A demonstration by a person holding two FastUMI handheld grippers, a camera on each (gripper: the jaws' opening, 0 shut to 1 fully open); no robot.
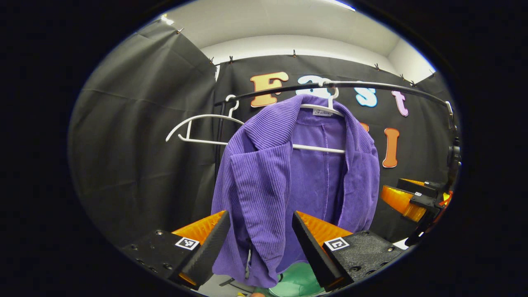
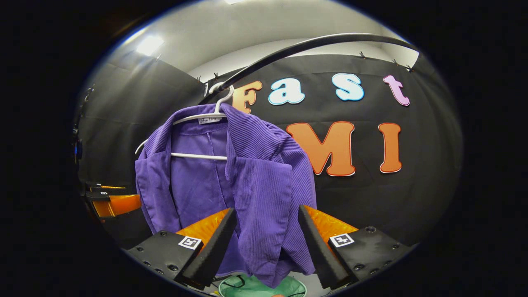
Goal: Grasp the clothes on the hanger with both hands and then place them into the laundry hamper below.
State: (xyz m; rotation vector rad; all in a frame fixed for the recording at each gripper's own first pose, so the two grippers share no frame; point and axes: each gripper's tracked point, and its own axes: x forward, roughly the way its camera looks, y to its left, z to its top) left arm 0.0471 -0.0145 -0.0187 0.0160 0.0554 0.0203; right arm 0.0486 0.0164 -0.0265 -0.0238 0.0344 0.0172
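Note:
A purple ribbed jacket hangs on a white hanger from a black rail. My left gripper stands open, its fingers either side of the jacket's left front panel, which hangs just beyond them. My right gripper is open too, straddling the jacket's right front panel in the same way. Below the hem shows a green laundry hamper. Each gripper also appears at the edge of the other's view: the right gripper and the left gripper.
A second, bare white hanger hangs on the rail to the left of the jacket. A black upright pole of the rack stands behind it. Black cloth walls close in the booth on all sides.

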